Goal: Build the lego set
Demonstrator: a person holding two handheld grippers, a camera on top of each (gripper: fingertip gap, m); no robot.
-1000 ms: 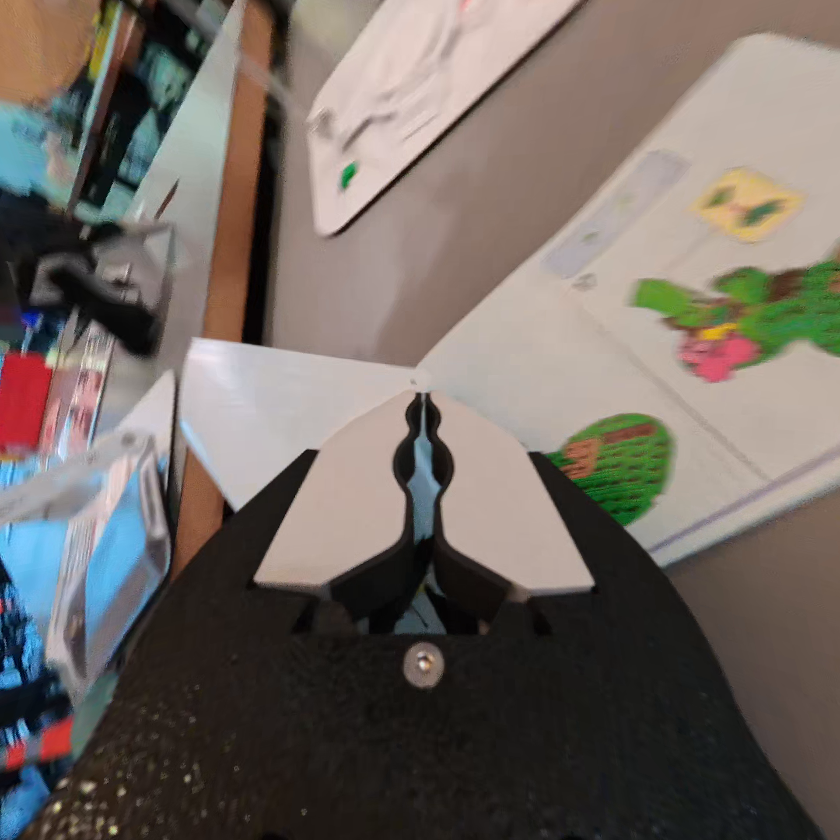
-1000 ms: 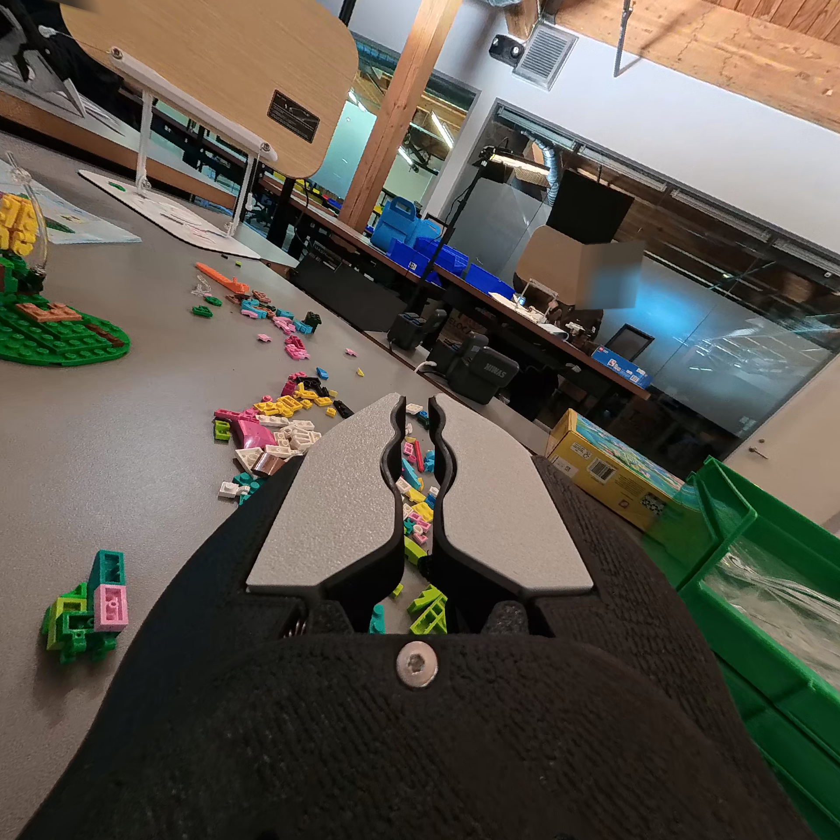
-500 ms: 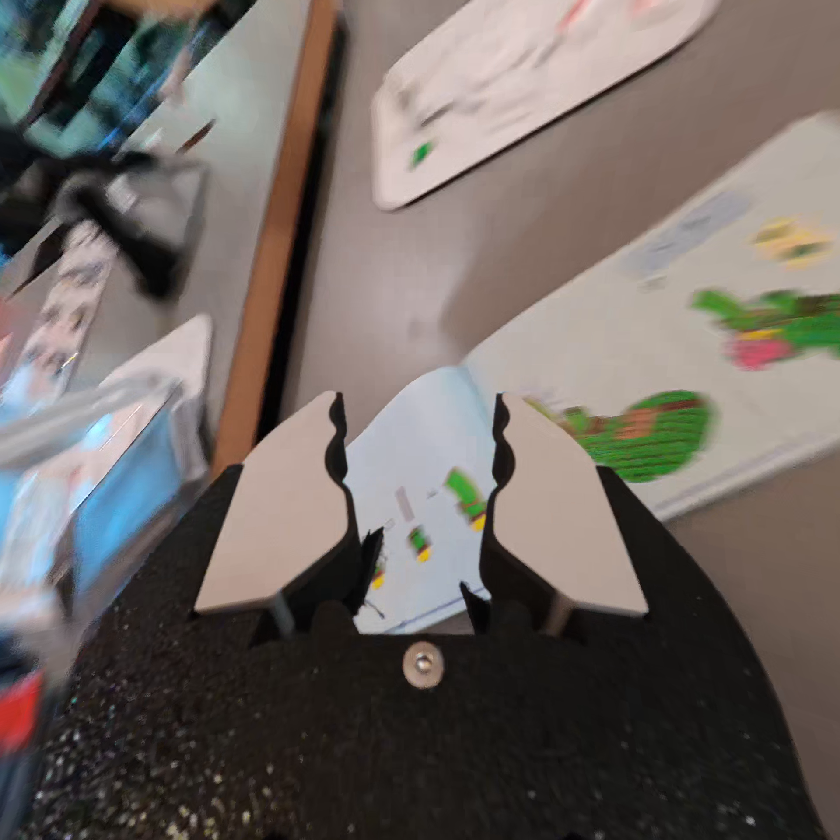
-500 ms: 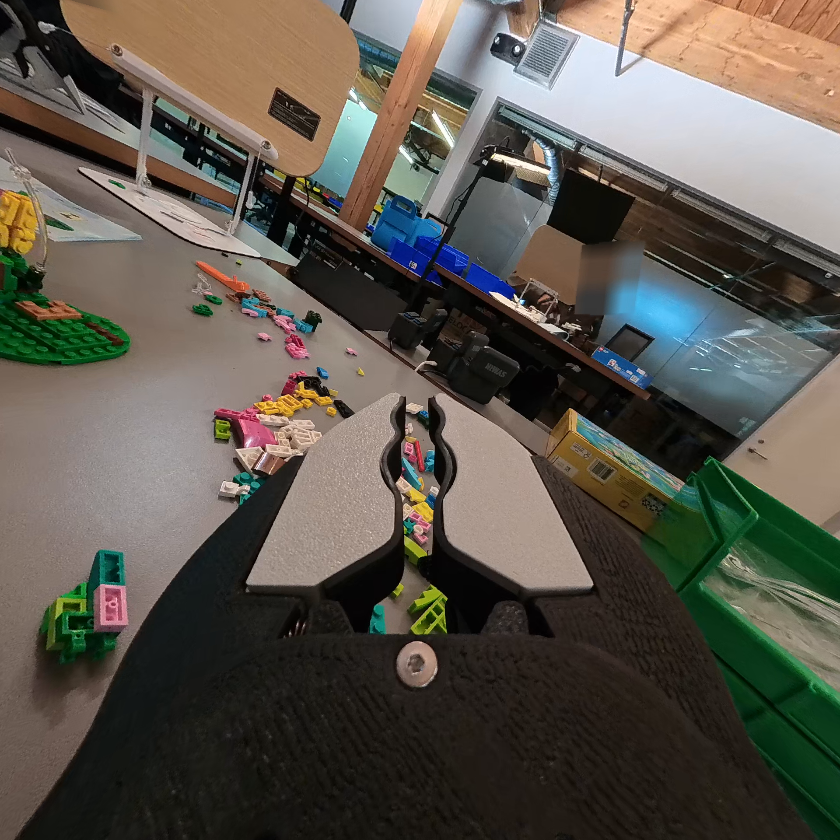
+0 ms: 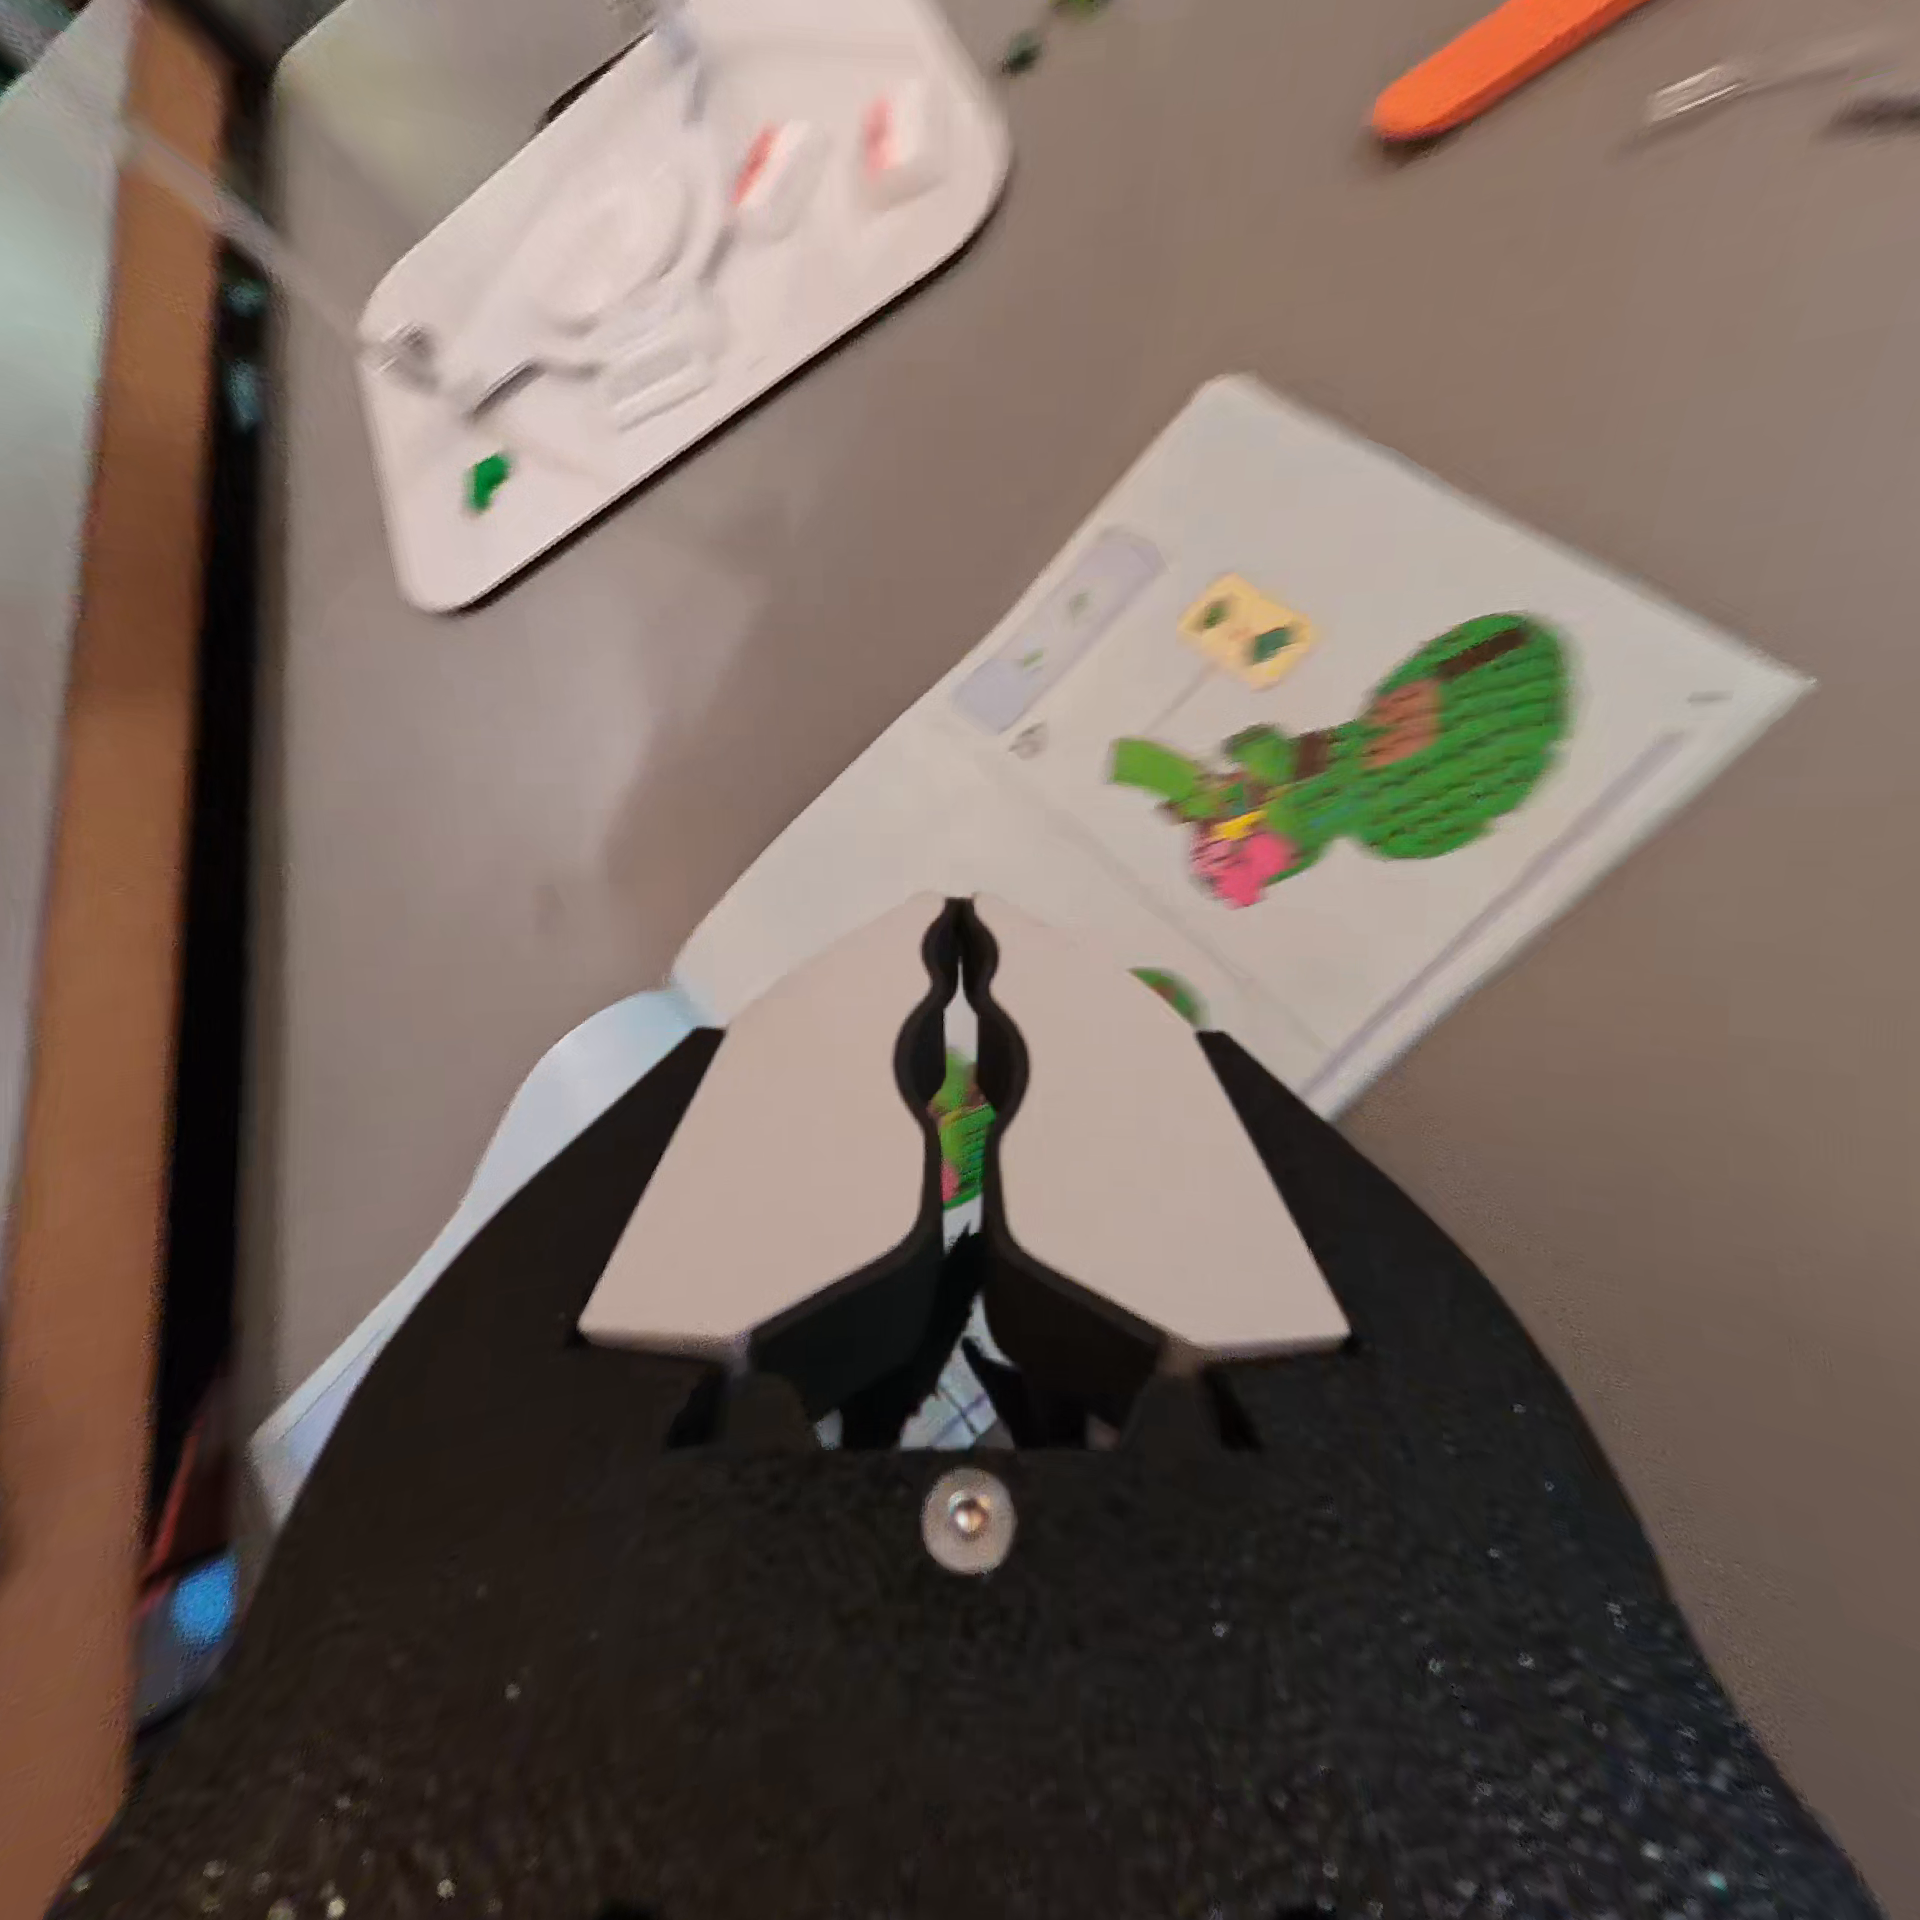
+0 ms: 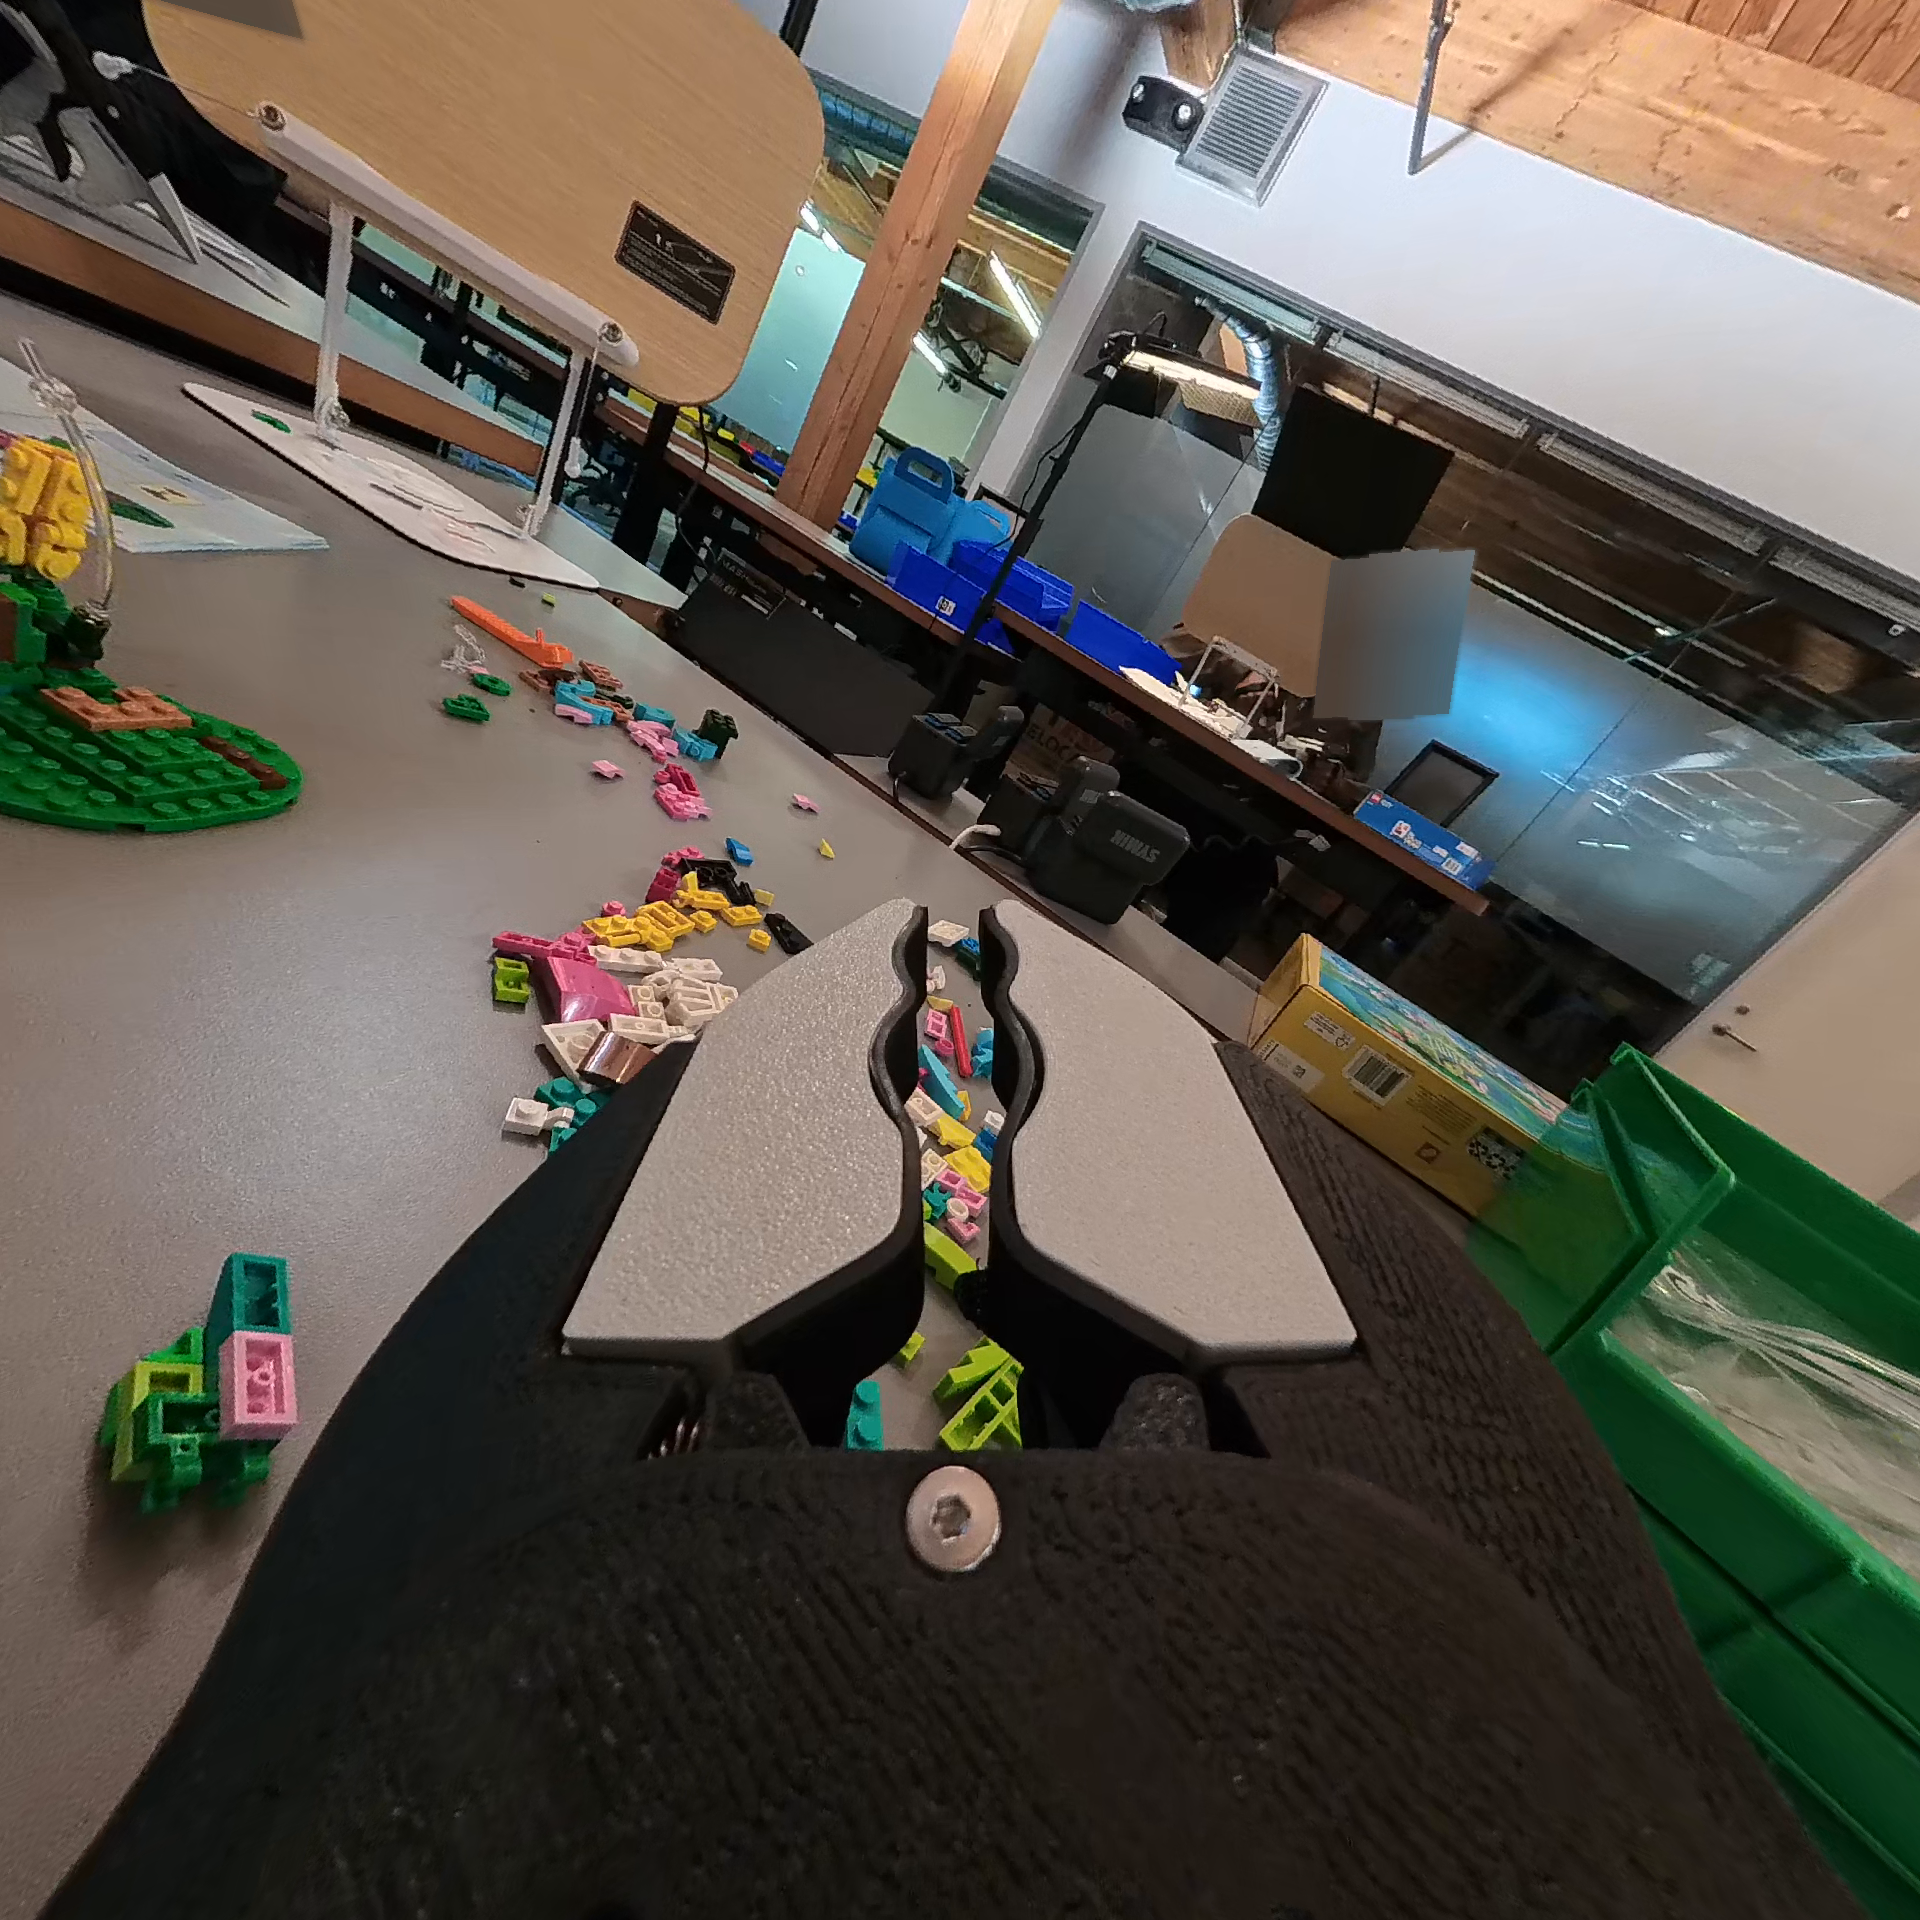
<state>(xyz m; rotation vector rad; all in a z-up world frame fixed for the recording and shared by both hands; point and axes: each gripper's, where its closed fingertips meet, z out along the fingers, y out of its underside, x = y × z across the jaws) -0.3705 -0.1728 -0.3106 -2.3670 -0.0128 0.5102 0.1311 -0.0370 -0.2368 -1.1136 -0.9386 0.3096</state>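
My left gripper (image 5: 961, 906) is shut, its tips pinched together on a page of the open instruction booklet (image 5: 1049, 821) near the fold. A pale sheet (image 5: 561, 1101) curls up to its left. The view is blurred. My right gripper (image 6: 953, 920) is open by a narrow slit with nothing between the pads. It hovers low over a pile of small loose bricks (image 6: 644, 977) in pink, yellow, white and blue on the grey table (image 6: 260, 987).
A white base board (image 5: 665, 312) and an orange tool (image 5: 1496, 62) lie beyond the booklet. A green round plate build (image 6: 125, 758) and a small green and pink build (image 6: 208, 1382) sit left; a yellow box (image 6: 1382, 1070) and green bin (image 6: 1766, 1299) right. My right fingertips sit around 50 cm from my left ones.
My left gripper was shut on a page, opened wide half a second ago, then shut again over the booklet and shifted back. The right gripper has not moved.
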